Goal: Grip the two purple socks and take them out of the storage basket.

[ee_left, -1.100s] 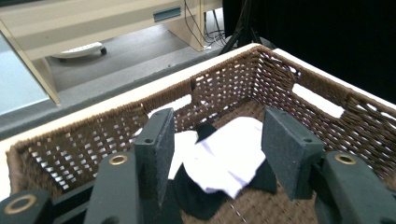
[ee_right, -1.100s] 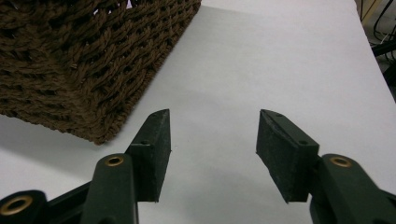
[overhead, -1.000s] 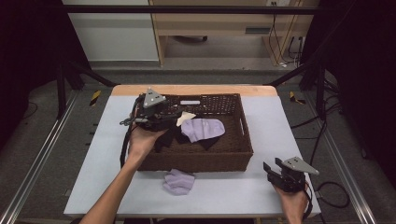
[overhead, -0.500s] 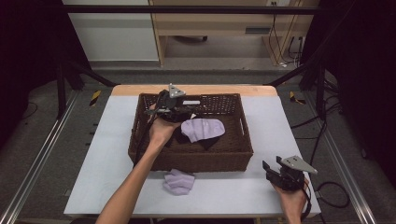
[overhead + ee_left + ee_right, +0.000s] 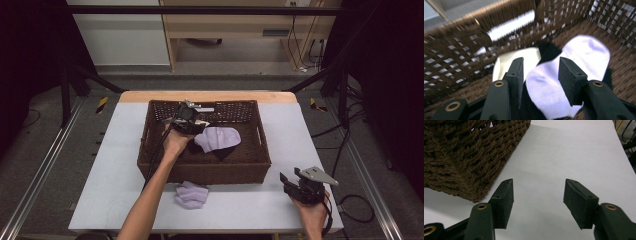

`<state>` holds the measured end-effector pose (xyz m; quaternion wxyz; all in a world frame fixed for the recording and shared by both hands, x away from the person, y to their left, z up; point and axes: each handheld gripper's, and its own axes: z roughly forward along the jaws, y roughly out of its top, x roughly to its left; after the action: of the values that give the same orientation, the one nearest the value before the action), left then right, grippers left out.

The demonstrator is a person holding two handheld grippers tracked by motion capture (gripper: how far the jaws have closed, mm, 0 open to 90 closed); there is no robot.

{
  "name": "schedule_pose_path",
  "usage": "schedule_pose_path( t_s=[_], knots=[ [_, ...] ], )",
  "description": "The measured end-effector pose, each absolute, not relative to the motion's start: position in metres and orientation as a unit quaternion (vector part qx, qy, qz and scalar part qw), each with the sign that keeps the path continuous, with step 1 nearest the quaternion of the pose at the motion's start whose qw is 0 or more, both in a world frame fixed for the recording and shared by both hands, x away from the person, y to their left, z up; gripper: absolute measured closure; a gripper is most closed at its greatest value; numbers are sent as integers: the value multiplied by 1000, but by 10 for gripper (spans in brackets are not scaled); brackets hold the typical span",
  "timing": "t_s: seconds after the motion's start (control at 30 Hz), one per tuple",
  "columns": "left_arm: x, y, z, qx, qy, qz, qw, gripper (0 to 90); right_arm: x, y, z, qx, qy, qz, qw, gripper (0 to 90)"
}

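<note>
you're in a lab-style recording bay: your white counter (image 5: 125,150) sits inside a black metal frame (image 5: 200,10), dark curtains (image 5: 30,50) hang at both sides, loose cables (image 5: 345,135) trail over the grey floor (image 5: 60,165), with plain wooden furniture (image 5: 225,30) behind.

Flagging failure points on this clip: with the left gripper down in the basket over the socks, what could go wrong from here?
The left gripper is open over the lavender sock, which overlaps a black sock and lies beside a cream one, so closing might pinch two at once. The basket wall is near; a jaw could snag the weave.
</note>
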<state>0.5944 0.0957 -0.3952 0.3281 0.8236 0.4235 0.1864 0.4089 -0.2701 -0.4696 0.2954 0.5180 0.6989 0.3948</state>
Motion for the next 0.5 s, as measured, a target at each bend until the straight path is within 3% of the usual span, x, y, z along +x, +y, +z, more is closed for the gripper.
schedule_pose_path(
  t_s=[0.23, 0.5],
  knots=[
    [598, 98, -407, 833, 434, 162, 302, 546, 409, -270, -470, 518, 699, 394, 295, 411],
    [601, 93, -417, 847, 435, 150, 267, 484, 409, -269, -471, 517, 700, 393, 296, 400]
  ],
)
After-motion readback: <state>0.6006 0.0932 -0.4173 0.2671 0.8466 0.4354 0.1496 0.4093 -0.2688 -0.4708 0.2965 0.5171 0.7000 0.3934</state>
